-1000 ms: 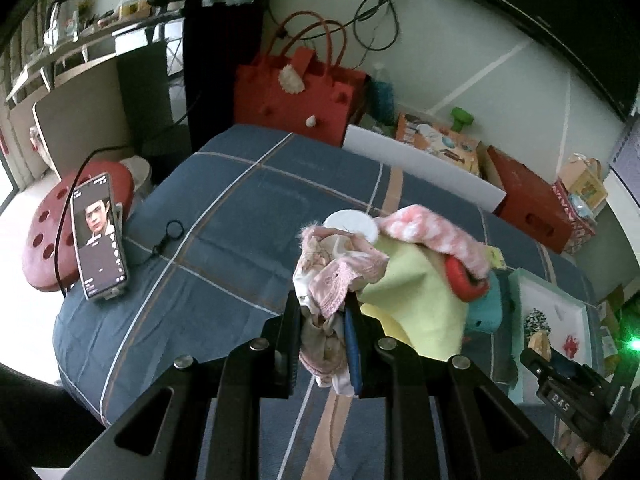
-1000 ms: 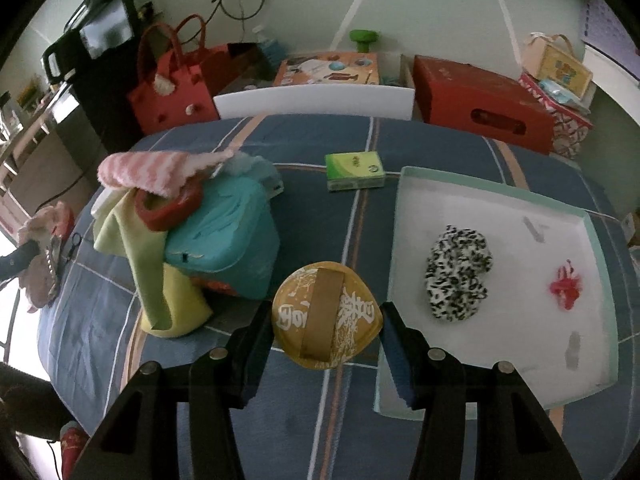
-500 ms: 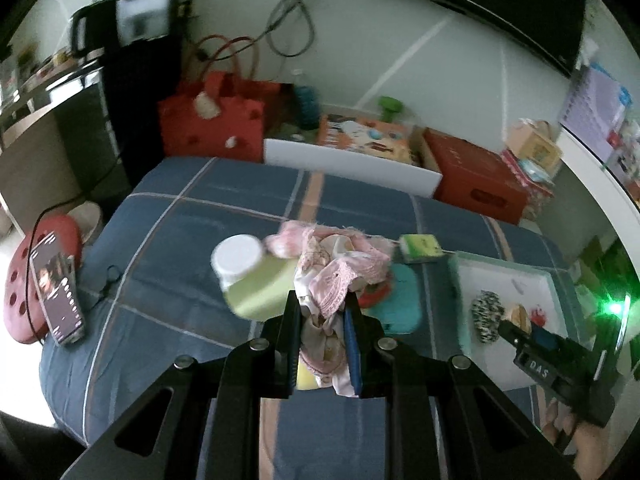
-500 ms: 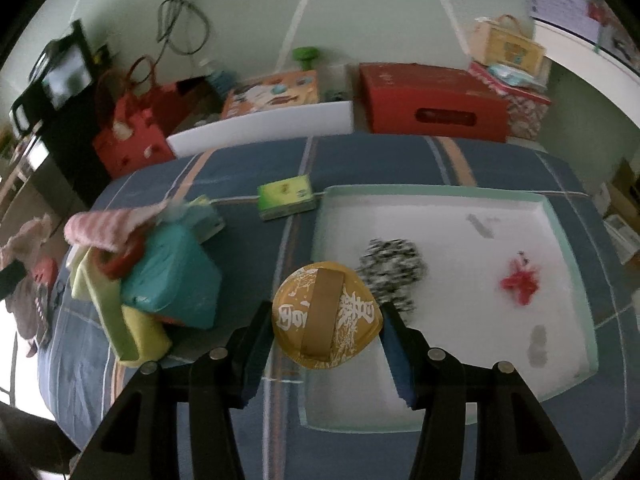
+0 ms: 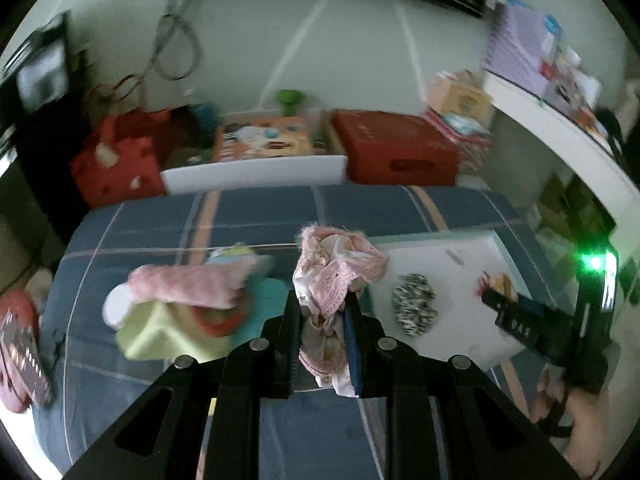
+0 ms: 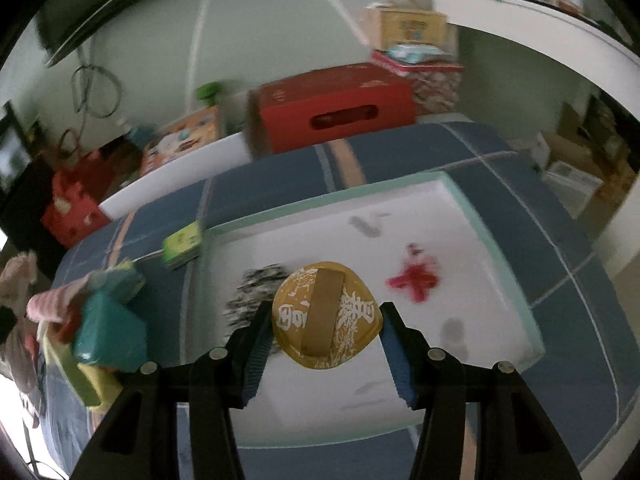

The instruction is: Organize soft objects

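Note:
My left gripper [image 5: 322, 312] is shut on a bunched pink floral cloth [image 5: 336, 272] and holds it above the blue plaid bed, just left of the white tray [image 5: 472, 248]. My right gripper [image 6: 322, 330] is shut on a round yellow pad with white characters [image 6: 326, 314] and holds it over the white tray [image 6: 480, 280]. In the tray lie a black-and-white scrunchie [image 5: 414, 308] [image 6: 256, 290] and a small red item [image 6: 414, 280]. My right gripper also shows at the right of the left wrist view [image 5: 496, 300].
A pile with a pink towel [image 5: 188, 288], yellow-green cloth [image 5: 160, 332] and teal pouch [image 6: 110, 336] lies on the bed's left. A green box [image 6: 182, 244] sits by the tray's corner. Red boxes [image 6: 332, 104] and a red bag [image 5: 116, 160] stand behind the bed.
Both grippers have swung to the right. The yellow pad is now over the tray's middle, and the pink cloth has come up beside the tray's left edge.

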Tool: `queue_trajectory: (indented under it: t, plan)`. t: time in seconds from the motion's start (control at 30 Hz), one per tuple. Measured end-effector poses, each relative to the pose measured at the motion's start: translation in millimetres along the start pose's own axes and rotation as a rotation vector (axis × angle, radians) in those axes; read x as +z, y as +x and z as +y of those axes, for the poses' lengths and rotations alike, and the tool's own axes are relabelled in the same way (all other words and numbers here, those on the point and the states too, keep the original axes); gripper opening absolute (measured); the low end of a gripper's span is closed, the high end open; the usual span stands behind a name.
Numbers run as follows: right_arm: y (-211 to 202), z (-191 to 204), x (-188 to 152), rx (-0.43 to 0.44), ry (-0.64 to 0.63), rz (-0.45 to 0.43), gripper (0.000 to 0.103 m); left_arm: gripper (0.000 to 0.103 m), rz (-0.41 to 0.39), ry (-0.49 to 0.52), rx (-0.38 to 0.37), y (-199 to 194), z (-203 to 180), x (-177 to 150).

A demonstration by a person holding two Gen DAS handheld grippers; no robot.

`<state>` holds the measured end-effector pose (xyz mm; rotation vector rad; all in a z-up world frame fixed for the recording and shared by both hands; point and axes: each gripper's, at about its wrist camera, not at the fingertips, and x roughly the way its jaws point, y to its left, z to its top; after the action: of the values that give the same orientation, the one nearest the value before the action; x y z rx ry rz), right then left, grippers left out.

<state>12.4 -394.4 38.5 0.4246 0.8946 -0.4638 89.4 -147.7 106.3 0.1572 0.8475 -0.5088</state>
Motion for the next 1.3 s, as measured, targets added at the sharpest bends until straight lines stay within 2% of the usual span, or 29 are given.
queue_trajectory:
  t: [0.1,0.3,0.63,0.8,0.83,0.87,0.9,0.93,0.97,1.0,1.1,1.2,1.23,1.3]
  plan:
    - [1.7,-26.8,2.3,-0.066,0.060,-0.002,0.055,0.020,0.032,0.058,-0.033,12.5,-25.1,1.1]
    - [10.1,-63.1,3.0,-0.126,0.143,0.011,0.055,0.020,0.089,0.129,-0.094,45.2,-63.7,3.4]
    - [22.1,-79.5,2.0,-0.134,0.178,0.035,0.055,0.021,0.144,0.204,-0.168,105.1,-122.6,9.9]
    - [23.9,-83.9,1.2,-0.136,0.192,0.040,0.056,0.023,0.172,0.203,-0.189,128.9,-135.7,9.3]
    - [22.9,-84.1,1.6,-0.138,0.192,0.036,0.056,0.028,0.181,0.201,-0.194,132.7,-137.1,9.6]
    - [22.5,-84.0,1.9,-0.139,0.192,0.036,0.057,0.042,0.196,0.193,-0.202,136.9,-138.1,9.9]
    - [22.0,-84.0,2.1,-0.137,0.191,0.038,0.060,0.051,0.205,0.184,-0.207,138.8,-138.3,10.3]
    - [21.7,-83.9,2.2,-0.135,0.192,0.039,0.067,0.064,0.207,0.165,-0.214,139.3,-136.6,10.8]
    - [21.2,-83.8,2.3,-0.134,0.191,0.039,0.071,0.070,0.203,0.154,-0.218,138.2,-134.7,10.9]
    - [20.5,-83.6,2.4,-0.132,0.190,0.039,0.077,0.071,0.200,0.141,-0.219,137.1,-131.8,11.3]
    - [18.0,-79.9,3.4,-0.124,0.178,0.037,0.080,0.077,0.206,0.123,-0.177,134.5,-123.1,11.6]
    - [14.5,-75.0,4.1,-0.126,0.163,0.029,0.093,0.084,0.202,0.092,-0.120,128.8,-107.2,10.0]
    - [13.6,-73.2,4.7,-0.125,0.157,0.027,0.096,0.090,0.196,0.082,-0.105,126.0,-101.8,8.3]
    - [11.3,-68.7,5.5,-0.123,0.142,0.019,0.096,0.092,0.183,0.064,-0.083,119.3,-91.1,3.9]
